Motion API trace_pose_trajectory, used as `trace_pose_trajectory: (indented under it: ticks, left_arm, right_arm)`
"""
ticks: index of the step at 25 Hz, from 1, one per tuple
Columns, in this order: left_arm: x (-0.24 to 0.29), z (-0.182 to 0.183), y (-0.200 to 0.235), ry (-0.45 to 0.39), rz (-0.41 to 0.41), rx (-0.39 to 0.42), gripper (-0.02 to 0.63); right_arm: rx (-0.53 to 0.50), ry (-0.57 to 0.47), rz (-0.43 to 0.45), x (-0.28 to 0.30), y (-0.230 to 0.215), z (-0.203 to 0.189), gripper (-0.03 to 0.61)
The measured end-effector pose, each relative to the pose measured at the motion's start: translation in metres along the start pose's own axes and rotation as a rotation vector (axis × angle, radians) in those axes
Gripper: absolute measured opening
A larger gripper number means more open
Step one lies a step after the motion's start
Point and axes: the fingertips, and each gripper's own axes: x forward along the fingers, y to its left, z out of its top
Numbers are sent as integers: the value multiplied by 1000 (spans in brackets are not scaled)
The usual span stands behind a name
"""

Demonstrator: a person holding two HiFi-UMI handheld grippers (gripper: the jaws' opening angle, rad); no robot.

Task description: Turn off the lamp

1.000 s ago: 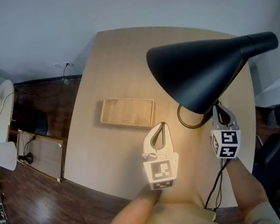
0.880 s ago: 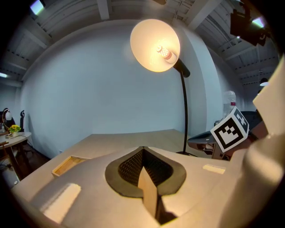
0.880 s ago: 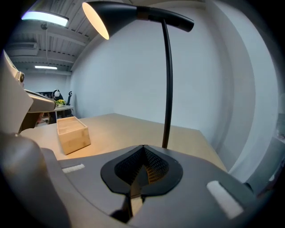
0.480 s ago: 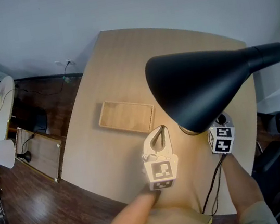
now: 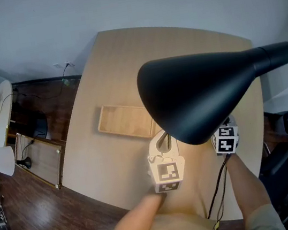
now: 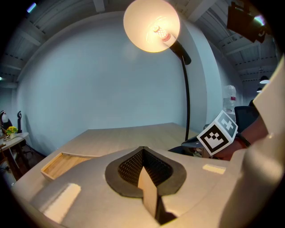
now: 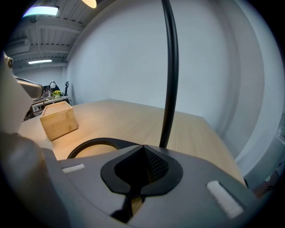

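Observation:
The black floor-style lamp is lit: its bulb (image 6: 152,25) glows inside the shade (image 5: 200,94), which fills the middle of the head view. Its thin pole (image 7: 169,75) rises from a black ring base (image 7: 87,147) on the table. My right gripper (image 7: 142,147) is shut and empty, just in front of the base and pole; in the head view only its marker cube (image 5: 225,140) shows below the shade. My left gripper (image 5: 162,137) is shut and empty, left of the lamp base, pointing across the table.
A shallow wooden tray (image 5: 123,121) lies on the light wooden table (image 5: 124,60) left of the lamp. A black cable (image 5: 220,196) runs off the near edge by my right arm. Dark floor and furniture lie to the left.
My right gripper has moved forward under the lamp shade, toward the base. The shade now sits larger and further left in the head view. My left gripper has barely moved.

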Motion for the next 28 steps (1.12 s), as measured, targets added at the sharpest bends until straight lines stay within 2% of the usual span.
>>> trace_pose_trajectory:
  ticks: [9,22,28]
  left_arm:
    - [11,5,-37,8,-92,40,0]
    - [9,5,-37,27,-89,43,0]
    - [2,14,-38,-8,-88,47,0]
  right_arm:
    - [-7,26,22,6,3,-4,0]
    - [22,54,11,8,0,-7,0]
    - [23,63,28,2,2,-2,0]
